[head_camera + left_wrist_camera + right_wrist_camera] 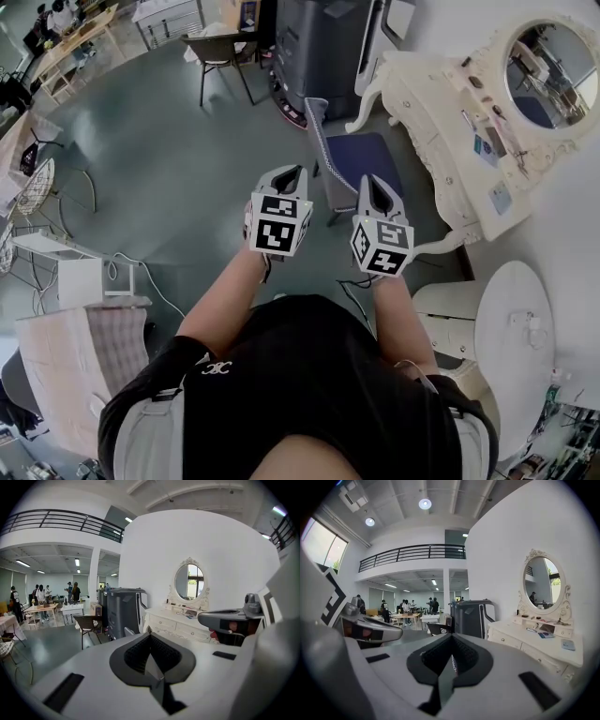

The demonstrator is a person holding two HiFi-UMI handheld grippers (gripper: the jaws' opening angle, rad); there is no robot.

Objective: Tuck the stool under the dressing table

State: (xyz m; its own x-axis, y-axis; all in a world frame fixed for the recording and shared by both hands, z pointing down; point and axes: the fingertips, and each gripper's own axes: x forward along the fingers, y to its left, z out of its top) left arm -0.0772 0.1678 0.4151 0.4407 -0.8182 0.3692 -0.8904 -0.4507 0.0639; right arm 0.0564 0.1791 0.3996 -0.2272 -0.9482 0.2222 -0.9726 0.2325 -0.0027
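Standing out on the floor beside the white dressing table (441,122), the blue-seated stool (361,159) isn't tucked in yet. The left gripper (289,175) and right gripper (379,187) hover side by side near it, both sets of jaws clamped fully together, 0 things pinched.

A tall dark grey machine (323,47) stands on the grey floor (169,159). Just left of it sits a brown chair (220,52). Farther left, people (42,597) gather round a wooden table (80,47). Well apart, nearer and rightward, stands a round white table (511,342).
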